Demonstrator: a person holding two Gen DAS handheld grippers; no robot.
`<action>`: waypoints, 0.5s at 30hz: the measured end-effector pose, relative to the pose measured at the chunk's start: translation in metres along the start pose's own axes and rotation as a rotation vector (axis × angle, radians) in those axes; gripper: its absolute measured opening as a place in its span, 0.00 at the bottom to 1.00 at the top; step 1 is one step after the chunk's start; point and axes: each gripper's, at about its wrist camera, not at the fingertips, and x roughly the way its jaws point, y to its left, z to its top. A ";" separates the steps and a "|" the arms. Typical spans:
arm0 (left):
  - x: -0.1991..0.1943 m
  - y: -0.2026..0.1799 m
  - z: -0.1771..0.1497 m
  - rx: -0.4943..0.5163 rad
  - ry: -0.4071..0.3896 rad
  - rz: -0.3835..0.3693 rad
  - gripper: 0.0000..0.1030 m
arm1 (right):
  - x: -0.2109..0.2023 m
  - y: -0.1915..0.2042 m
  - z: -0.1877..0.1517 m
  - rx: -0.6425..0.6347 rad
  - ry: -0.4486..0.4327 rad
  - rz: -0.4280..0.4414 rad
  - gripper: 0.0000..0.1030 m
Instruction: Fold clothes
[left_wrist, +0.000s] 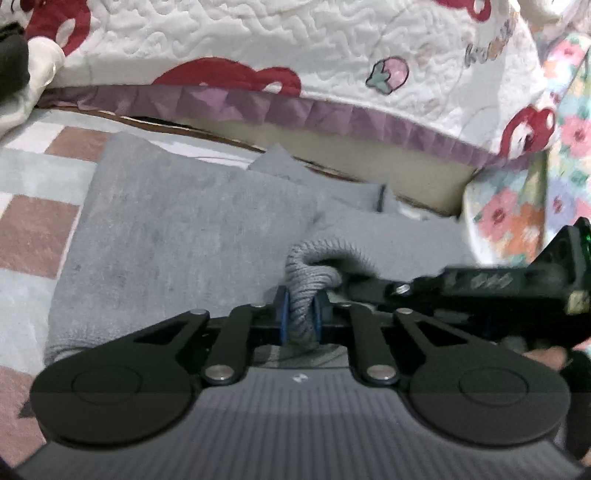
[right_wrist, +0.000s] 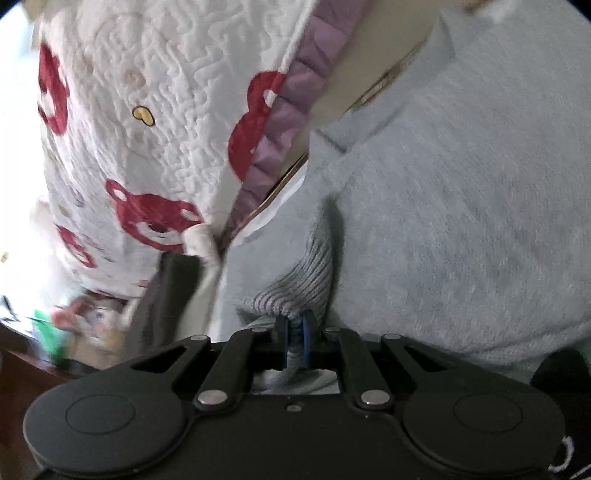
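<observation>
A grey fleece sweatshirt (left_wrist: 177, 229) lies on a checked rug (left_wrist: 33, 225) in front of a bed. My left gripper (left_wrist: 300, 314) is shut on its ribbed grey hem (left_wrist: 310, 273), bunched between the blue pads. The right gripper's body (left_wrist: 480, 284) comes in from the right, close beside that hem. In the right wrist view my right gripper (right_wrist: 294, 334) is shut on the ribbed hem (right_wrist: 295, 291) of the same sweatshirt (right_wrist: 461, 206), which fills the right half of the view.
A white quilt with red bears (left_wrist: 295, 44) and a purple ruffle (left_wrist: 332, 114) hangs over the bed edge just behind the sweatshirt; it also shows in the right wrist view (right_wrist: 147, 129). A floral fabric (left_wrist: 517, 214) is at the right. A dark and white garment (right_wrist: 173, 288) hangs at left.
</observation>
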 end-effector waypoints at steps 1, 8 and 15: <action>0.000 0.002 0.000 -0.013 -0.001 -0.007 0.11 | 0.000 0.012 -0.001 -0.098 -0.020 -0.075 0.09; 0.001 0.011 -0.002 -0.079 -0.007 -0.038 0.11 | 0.025 0.052 -0.017 -0.525 -0.086 -0.347 0.10; -0.010 0.016 0.002 -0.128 -0.074 -0.170 0.10 | 0.011 0.014 0.009 -0.230 -0.059 -0.090 0.14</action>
